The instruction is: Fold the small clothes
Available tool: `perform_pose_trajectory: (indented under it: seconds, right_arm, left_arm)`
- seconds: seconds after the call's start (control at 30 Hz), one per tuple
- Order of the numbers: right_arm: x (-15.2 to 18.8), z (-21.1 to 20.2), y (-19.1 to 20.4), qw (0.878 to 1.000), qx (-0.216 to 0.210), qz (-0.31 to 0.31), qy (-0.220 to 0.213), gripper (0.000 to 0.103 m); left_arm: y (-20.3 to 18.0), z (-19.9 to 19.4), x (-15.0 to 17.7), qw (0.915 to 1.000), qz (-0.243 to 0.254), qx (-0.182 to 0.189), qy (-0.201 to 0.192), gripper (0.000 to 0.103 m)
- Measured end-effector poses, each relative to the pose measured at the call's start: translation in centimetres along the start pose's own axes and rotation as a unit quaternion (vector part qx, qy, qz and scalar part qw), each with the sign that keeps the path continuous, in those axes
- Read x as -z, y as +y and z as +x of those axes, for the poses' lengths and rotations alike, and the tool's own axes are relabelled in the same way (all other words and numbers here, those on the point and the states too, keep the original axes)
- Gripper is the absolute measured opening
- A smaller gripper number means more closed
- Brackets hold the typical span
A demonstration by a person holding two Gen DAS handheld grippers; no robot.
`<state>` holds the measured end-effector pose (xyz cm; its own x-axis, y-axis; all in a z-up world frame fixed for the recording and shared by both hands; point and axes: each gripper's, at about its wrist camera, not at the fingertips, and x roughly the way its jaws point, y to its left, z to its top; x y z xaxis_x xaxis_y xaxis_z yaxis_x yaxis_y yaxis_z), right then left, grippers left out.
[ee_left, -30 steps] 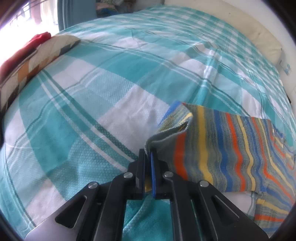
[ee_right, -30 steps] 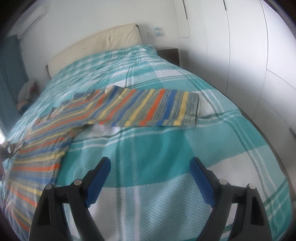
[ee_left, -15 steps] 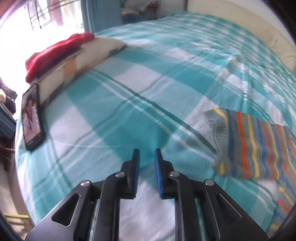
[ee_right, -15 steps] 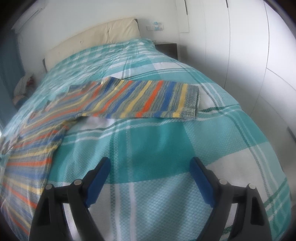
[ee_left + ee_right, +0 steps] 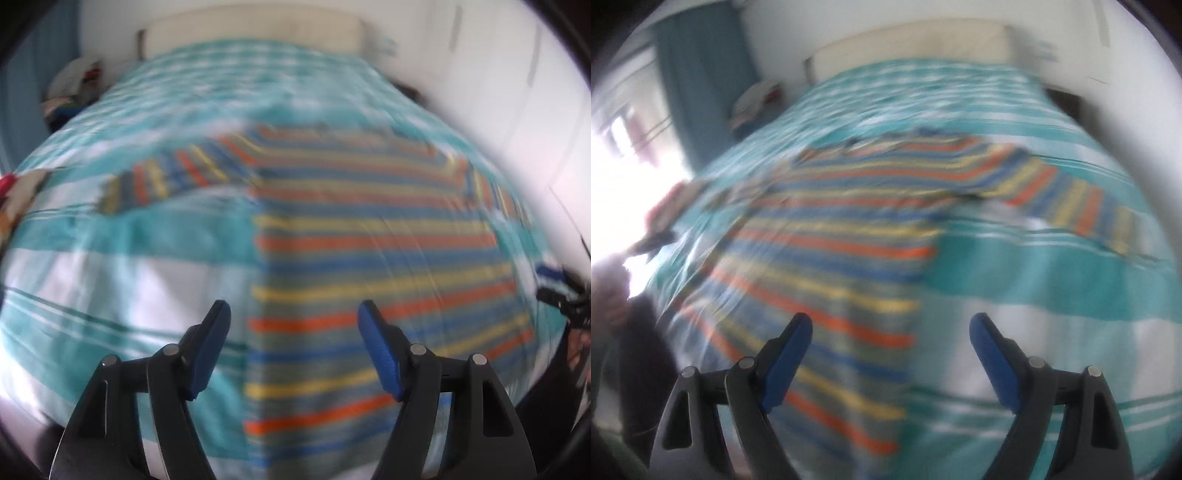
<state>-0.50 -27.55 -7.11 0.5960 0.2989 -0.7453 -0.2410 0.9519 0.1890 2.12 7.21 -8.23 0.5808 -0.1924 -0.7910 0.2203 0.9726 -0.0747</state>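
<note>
Left hand-held gripper (image 5: 293, 347) newly repositioned, opening.

Wide bare teal-and-white checked bedspread (image 5: 110, 266) lies open around my flat striped knitted sweater (image 5: 369, 236). Nothing upright blocks me nearby.

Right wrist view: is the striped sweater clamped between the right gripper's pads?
No, the right gripper stands open above the striped sweater, which lies flat on the plaid bedspread with nothing between the pads.
</note>
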Motion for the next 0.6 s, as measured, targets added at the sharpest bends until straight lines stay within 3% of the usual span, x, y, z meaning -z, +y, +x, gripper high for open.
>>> perform_pose_trajectory:
  seconds: [0.07, 0.13, 0.2, 0.27, 0.37, 0.47, 0.53, 0.6]
  right_arm:
    - [1.1, 1.8, 2.9, 0.999, -0.018, -0.036, 0.024, 0.086]
    - [2.9, 4.1, 4.3, 0.996, -0.010, -0.051, 0.077, 0.086]
    - [5.1, 5.4, 4.3, 0.991, 0.006, -0.044, 0.126, 0.087]
    - [6.8, 4.6, 4.5, 0.991, 0.022, -0.056, 0.123, 0.087]
    - [8.2, 3.9, 4.5, 0.983, 0.054, -0.060, 0.164, 0.087]
    - [8.7, 2.6, 3.9, 0.980, 0.047, -0.033, 0.190, 0.087]
    - [8.3, 1.0, 3.3, 0.984, 0.043, -0.014, 0.170, 0.087]
    - [7.5, -0.5, 2.6, 0.989, 0.052, 0.001, 0.138, 0.087]
  left_arm:
    - [-2.0, 2.2, 2.2, 0.9990, 0.020, -0.005, 0.040, 0.073]
    - [-2.3, 3.3, 4.4, 0.9963, 0.017, -0.006, 0.084, 0.071]
    - [-1.9, 2.1, 5.8, 0.9965, 0.018, -0.009, 0.081, 0.071]
    - [-1.6, 0.7, 6.6, 0.9942, 0.039, -0.026, 0.097, 0.072]
    - [-1.2, -0.5, 7.1, 0.9905, 0.057, -0.035, 0.120, 0.072]
    - [-0.4, -2.7, 6.3, 0.9934, 0.054, -0.043, 0.092, 0.071]
    - [-0.3, -4.2, 4.6, 0.9970, 0.040, -0.038, 0.054, 0.077]
    - [-0.5, -5.6, 2.4, 0.9994, 0.019, -0.030, -0.003, 0.091]
